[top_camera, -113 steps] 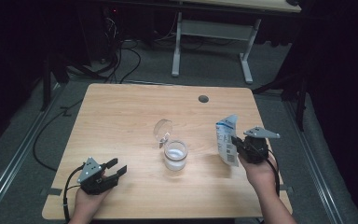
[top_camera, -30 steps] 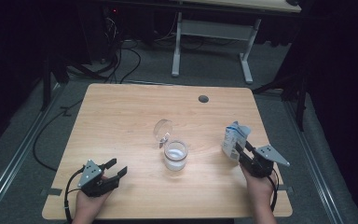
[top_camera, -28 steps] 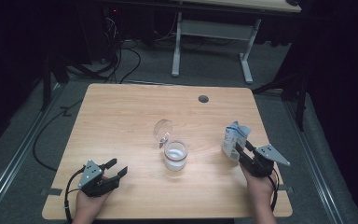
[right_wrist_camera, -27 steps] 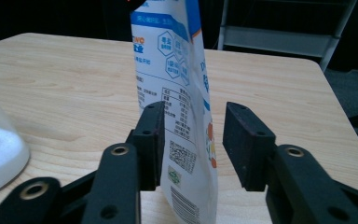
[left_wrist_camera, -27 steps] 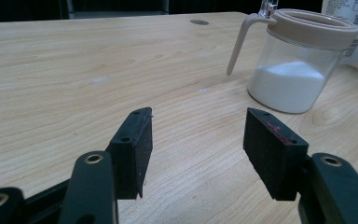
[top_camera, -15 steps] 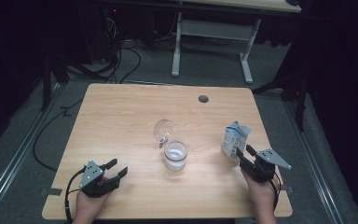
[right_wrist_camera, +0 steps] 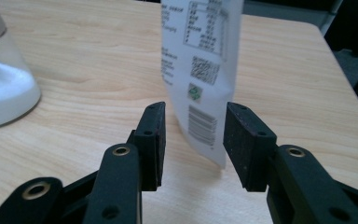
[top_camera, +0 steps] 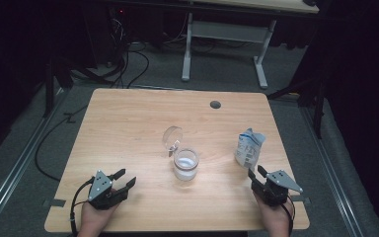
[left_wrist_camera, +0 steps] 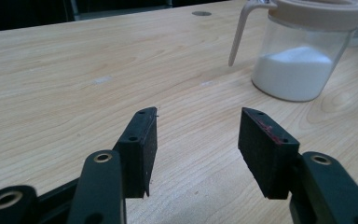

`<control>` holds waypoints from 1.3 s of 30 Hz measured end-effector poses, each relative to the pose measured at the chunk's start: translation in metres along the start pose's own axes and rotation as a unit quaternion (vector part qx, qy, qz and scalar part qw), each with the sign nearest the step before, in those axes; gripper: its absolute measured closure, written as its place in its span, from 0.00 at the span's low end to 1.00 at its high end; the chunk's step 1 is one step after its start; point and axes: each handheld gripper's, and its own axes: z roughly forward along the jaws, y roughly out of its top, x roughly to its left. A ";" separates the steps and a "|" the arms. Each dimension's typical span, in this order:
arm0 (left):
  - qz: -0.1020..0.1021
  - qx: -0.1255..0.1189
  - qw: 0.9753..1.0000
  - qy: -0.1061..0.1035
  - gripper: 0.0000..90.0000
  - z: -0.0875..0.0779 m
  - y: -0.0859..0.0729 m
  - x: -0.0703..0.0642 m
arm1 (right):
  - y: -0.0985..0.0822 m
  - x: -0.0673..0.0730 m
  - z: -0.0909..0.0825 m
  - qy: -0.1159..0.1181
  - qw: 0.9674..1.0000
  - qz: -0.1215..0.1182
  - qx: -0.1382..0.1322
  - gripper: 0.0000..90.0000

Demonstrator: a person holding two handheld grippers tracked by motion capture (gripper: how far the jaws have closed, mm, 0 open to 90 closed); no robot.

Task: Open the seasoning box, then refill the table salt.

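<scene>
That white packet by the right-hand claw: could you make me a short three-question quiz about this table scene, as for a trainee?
1. True or false: the right gripper is clamped on the white packet.
2. What does the clear jar hold, and is its hinged lid up or down?
3. Which gripper is closer to the packet: A, the left gripper, or B, the right?

Key
1. False. In the right gripper view the packet stands on its own beyond the pads, with gaps showing on both sides.
2. White powder, filling the lower part; the lid is flipped up.
3. B.
</scene>
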 end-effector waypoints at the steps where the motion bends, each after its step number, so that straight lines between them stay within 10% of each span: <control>1: 0.004 0.002 1.000 0.000 0.53 0.000 0.000 -0.001 | -0.001 0.001 0.001 0.001 1.000 -0.004 0.001 0.66; 34: 0.003 0.024 1.000 -0.003 0.56 0.002 0.004 0.000 | 0.002 0.060 0.033 0.090 0.994 -0.050 0.037 0.80; 39: -0.029 0.025 0.999 -0.007 0.59 0.003 0.007 0.001 | 0.006 0.060 0.036 0.100 0.993 -0.049 0.034 0.79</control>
